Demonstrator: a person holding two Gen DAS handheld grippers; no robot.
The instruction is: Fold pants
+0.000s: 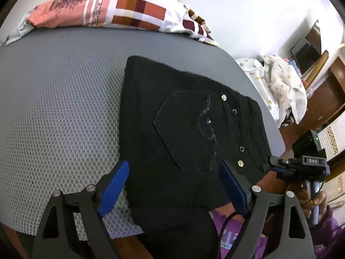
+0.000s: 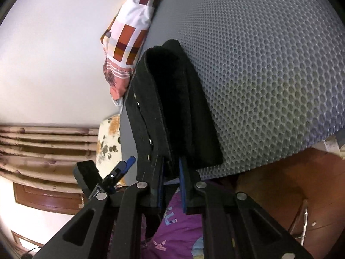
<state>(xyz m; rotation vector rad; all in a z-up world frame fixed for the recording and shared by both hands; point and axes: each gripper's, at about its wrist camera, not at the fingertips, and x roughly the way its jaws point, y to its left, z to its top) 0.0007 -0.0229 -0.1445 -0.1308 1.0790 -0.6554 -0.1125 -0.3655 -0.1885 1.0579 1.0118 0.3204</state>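
On the grey mat [image 1: 54,108], folded pants [image 1: 189,133] pinched at the waistband by right gripper [image 2: 170,172] for carrying, left gripper [image 1: 172,185] spread above.

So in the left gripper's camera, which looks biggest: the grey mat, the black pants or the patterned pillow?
1. Grey honeycomb mat
2. Black pants
3. Patterned pillow
The pillow lies farthest from the camera, so its true size may be larger than it looks.

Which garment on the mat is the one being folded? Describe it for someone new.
On the grey honeycomb mat, past the checked bedding, lie the black pants. Only they are plain black with metal rivets and a stitched back pocket; the right gripper pinches their edge.
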